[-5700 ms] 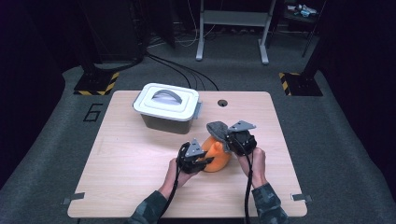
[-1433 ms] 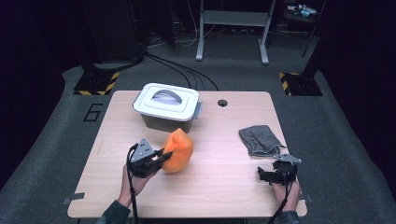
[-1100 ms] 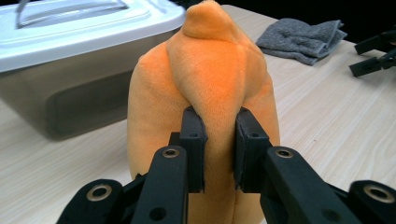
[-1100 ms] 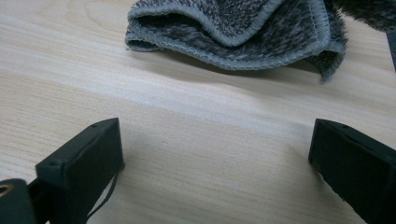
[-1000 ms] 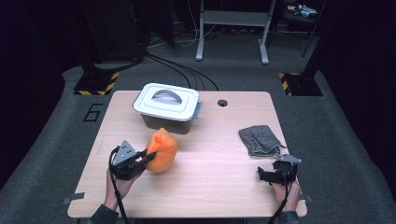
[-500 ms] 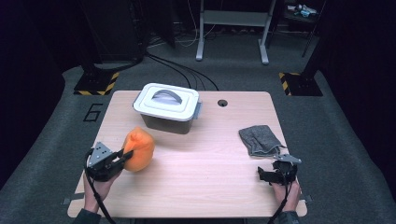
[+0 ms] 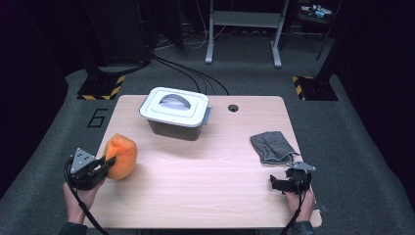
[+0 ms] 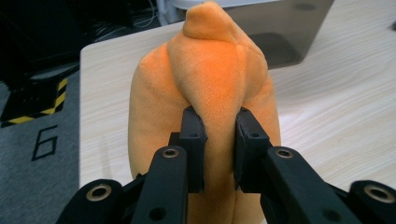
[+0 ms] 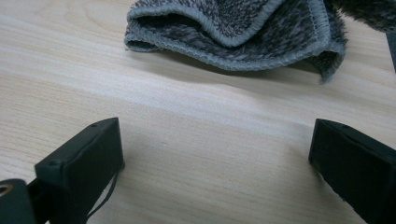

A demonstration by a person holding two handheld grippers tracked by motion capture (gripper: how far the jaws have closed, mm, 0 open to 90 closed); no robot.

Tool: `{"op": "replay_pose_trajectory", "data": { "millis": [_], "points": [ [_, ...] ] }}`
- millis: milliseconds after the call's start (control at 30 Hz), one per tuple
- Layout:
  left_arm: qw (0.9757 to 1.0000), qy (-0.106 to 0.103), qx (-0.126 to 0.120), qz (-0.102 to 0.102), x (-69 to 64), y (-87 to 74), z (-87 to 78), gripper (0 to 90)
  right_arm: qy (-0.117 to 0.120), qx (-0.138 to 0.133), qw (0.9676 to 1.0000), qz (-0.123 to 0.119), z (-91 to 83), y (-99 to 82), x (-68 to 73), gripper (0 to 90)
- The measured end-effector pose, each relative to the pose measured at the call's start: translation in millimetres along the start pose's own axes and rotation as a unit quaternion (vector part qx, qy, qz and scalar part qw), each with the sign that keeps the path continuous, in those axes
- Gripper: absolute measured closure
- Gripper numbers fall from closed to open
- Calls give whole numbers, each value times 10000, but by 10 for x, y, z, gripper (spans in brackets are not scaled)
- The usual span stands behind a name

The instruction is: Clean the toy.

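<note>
Cloth (image 7: pixel 121 155), orange, soft and light, sits bunched near the desk's (image 7: pixel 205 181) left edge, pinched on a raised fold by the left gripper (image 7: pixel 108 161), while the right gripper (image 7: pixel 274 183) is spread, empty.

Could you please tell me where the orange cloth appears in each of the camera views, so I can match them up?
High view: the orange cloth sits at the table's left edge, pinched by the left claw.
Left gripper view: it stands centre frame, a fold clamped between the jaws.
Right gripper view: not in it.
Shared landmark: the grey lidded box, beyond the cloth in the high and left gripper views.
</note>
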State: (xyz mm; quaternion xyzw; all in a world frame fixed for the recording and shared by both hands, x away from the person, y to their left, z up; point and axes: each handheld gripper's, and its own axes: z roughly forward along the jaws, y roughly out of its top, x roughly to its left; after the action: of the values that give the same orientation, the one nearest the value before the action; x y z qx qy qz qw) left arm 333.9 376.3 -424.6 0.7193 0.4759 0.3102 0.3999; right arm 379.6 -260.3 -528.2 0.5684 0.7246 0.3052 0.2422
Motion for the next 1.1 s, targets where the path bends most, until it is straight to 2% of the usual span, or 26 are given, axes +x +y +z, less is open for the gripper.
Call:
{"op": "replay_pose_trajectory", "data": {
  "millis": [200, 300, 367, 400, 467, 500, 533, 567, 600, 633, 667, 700, 733, 767, 800, 900, 933, 1100],
  "points": [
    [9996, 243, 117, -27, 101, -41, -37, 763, 2, -2, 10000, -3, 1, 0, -1, 23],
    [9991, 318, 294, 19, 127, -63, -11, 762, 6, 2, 10000, -7, 1, 1, -2, 23],
    [9972, 434, 570, 212, 107, -95, 53, 759, 3, 0, 10000, -4, 1, 1, 0, 23],
    [9972, 434, 570, 212, 107, -95, 53, 758, 3, 0, 10000, -4, 1, 1, 0, 23],
    [9959, 470, 727, 267, 77, -128, 109, 758, 7, 4, 10000, -2, 2, 1, -2, 23],
    [9958, 401, 786, 263, 74, -138, 121, 757, 10, 6, 10000, -1, 2, 1, -2, 23],
    [9967, 358, 702, 215, 61, -159, 152, 752, 12, 9, 10000, 0, 1, 2, -3, 23],
    [9964, 295, 776, 190, 58, -154, 150, 752, 12, 9, 10000, 0, 1, 2, -3, 23],
    [9970, 207, 742, 101, 45, -156, 173, 745, 13, 8, 10000, -2, 2, 2, -3, 23],
    [9974, 153, 707, 77, 35, -160, 191, 712, 10, 6, 10000, 0, 2, 1, -2, 23],
    [9970, 59, 770, 83, 16, -153, 197, 712, 10, 6, 10000, 0, 2, 1, -2, 23],
    [9971, -5, 749, 109, -12, -148, 213, 683, 7, 5, 10000, 0, 2, 1, -1, 23],
    [9970, -50, 760, 98, -37, -141, 221, 611, 6, 4, 10000, 0, 2, 1, -1, 23],
    [9975, -53, 704, 74, -58, -142, 236, 611, 6, 4, 10000, 0, 2, 1, -1, 23],
    [9974, -192, 701, 32, -92, -119, 241, 554, 9, 5, 10000, 1, 2, 1, -2, 23],
    [9975, -276, 657, -32, -134, -93, 250, 514, 9, 5, 10000, 0, 2, 1, -2, 23],
    [9973, -305, 675, -22, -159, -80, 262, 467, 11, 6, 10000, 2, 1, 1, -2, 23],
    [9969, -334, 709, 9, -271, -30, 312, 373, 4, 0, 10000, 0, 1, 0, -1, 23]
  ]
}}
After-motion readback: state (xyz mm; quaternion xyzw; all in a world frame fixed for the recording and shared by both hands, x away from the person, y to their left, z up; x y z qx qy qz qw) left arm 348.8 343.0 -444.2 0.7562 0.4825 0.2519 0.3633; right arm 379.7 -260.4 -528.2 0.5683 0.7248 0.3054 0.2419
